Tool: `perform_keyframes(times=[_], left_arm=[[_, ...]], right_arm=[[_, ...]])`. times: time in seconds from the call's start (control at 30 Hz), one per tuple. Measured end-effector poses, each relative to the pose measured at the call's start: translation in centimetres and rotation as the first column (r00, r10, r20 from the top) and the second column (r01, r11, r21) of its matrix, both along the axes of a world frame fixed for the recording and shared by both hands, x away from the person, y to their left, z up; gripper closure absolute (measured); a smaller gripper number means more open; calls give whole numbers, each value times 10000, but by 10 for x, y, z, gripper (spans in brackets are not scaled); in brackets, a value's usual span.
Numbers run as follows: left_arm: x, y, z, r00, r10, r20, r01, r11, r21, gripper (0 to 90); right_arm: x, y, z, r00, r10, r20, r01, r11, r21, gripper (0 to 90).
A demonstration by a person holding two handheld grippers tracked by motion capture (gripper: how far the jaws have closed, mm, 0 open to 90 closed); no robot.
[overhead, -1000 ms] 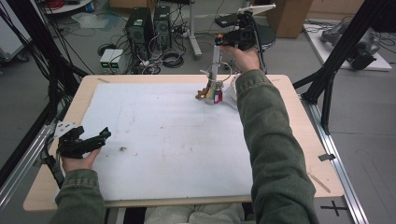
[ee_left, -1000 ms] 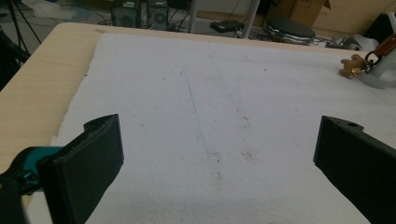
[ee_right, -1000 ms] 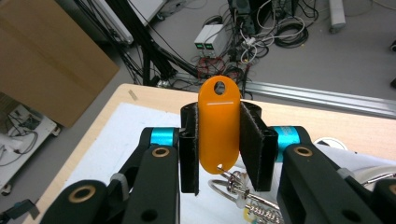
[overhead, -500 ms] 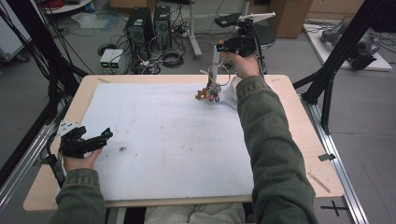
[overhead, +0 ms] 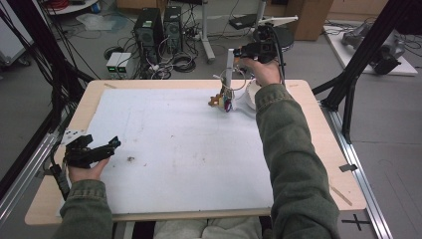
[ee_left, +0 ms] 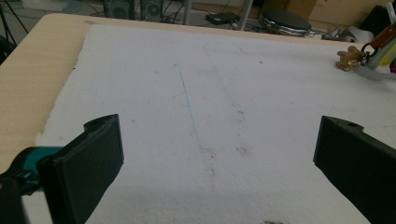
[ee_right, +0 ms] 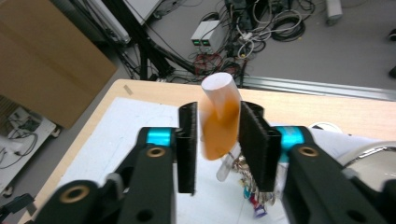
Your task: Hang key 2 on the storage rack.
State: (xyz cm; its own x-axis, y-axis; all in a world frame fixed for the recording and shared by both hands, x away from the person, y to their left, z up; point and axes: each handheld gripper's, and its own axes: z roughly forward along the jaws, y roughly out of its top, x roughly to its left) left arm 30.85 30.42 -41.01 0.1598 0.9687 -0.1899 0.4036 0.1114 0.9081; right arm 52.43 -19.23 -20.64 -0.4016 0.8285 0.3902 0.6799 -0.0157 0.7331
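Orange tube (ee_right: 218, 122) motion-blurred btwn fingers (ee_right: 252, 142); keyring charms (ee_right: 252, 196) half hidden below.

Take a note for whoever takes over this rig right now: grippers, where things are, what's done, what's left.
Left hand-held gripper: open, empty, low over the white mat, near left.
Right hand-held gripper: at the far edge, jaws have just been opening; the orange tube is tilted between them and looks loose.
Charm bunch: on the mat at the tube's foot.
Done: release started.
Left: probably clear the tube and pull back.

Olive-green sleeves (overhead: 291, 149), black claws (ee_right: 219, 149) with teal joints, brass-coloured screws
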Motion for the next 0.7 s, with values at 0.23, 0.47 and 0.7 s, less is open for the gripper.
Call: perform_keyframes(times=[0.23,0.47,0.7], left_arm=[[0,0,0,10000,-21,4,21,10000,-61,20],[0,0,1,10000,21,13,-21,10000,-69,20],[0,0,1,10000,34,28,-34,9999,-109,20]], right_arm=[[-7,-2,-1,10000,-48,71,51,9987,-509,472],[-9,-7,-12,9991,-197,-377,166,9966,-813,204],[-14,-11,-10,9990,-399,-200,377,9940,-1023,66]])
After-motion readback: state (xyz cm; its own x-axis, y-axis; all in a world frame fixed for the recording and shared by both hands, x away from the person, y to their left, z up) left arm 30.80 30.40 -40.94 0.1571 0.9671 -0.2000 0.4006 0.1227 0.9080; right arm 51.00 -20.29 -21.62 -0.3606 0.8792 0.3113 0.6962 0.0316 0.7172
